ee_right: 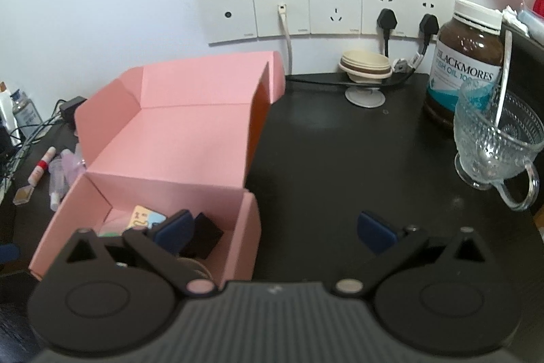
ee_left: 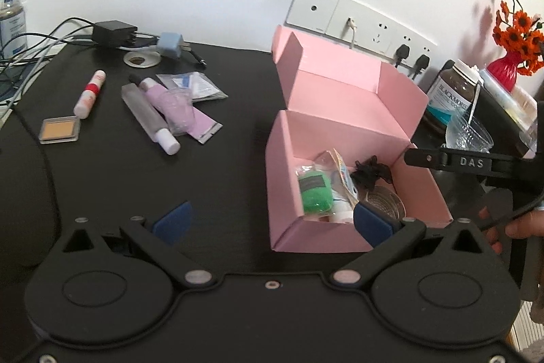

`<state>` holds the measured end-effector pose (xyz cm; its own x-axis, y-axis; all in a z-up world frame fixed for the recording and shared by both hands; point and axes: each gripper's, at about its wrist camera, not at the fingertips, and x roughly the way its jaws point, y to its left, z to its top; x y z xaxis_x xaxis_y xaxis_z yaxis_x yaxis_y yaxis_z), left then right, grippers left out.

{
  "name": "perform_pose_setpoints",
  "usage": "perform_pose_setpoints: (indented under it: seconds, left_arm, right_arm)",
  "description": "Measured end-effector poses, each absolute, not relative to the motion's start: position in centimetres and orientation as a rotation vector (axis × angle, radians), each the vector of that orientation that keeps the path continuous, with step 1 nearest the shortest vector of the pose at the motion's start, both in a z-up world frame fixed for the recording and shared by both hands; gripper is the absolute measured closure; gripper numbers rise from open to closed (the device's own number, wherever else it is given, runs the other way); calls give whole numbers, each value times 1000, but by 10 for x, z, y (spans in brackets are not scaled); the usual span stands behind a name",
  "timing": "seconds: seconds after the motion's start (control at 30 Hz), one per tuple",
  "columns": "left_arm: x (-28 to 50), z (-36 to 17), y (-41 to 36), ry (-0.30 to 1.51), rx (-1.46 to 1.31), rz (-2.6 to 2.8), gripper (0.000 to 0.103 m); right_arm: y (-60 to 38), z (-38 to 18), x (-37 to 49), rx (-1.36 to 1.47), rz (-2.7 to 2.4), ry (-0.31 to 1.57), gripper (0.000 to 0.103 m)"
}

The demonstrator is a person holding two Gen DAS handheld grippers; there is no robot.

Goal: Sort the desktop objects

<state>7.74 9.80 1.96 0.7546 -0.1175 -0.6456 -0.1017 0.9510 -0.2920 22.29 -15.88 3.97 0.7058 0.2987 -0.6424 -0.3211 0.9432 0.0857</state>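
Pink box (ee_left: pixel 343 131) on black desk (ee_left: pixel 221 179), lid up, right of middle. Inside: green pack (ee_left: pixel 314 189), black lace bit (ee_left: pixel 370 172), round tin (ee_left: pixel 386 204).
L claw (ee_left: pixel 272 221) wide open, holds nothing, near box front.
R claw (ee_right: pixel 275 232) wide open too, empty, one finger over box.
Still out, far left: tubes (ee_left: pixel 153 111), red-white stick (ee_left: pixel 90 94), tan compact (ee_left: pixel 60 131).
Glass cup (ee_right: pixel 493 138) + jar (ee_right: pixel 465 67) far right.
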Motion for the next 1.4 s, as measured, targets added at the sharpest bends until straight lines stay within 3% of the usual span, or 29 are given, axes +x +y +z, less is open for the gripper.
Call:
perform_pose_setpoints:
  seconds: [0.53,0.87,1.4]
  left_arm:
    - [91,5,144,731,-277,158,0]
    - [123,7,172,644,-249,297,8]
    - [159,-12,180,686,-183,406,11]
  right_arm:
    - [-151,39,200,-42,382,701,1]
    - [-150,32,204,-49,411,724,1]
    - [-149,34,221,-84,443,713,1]
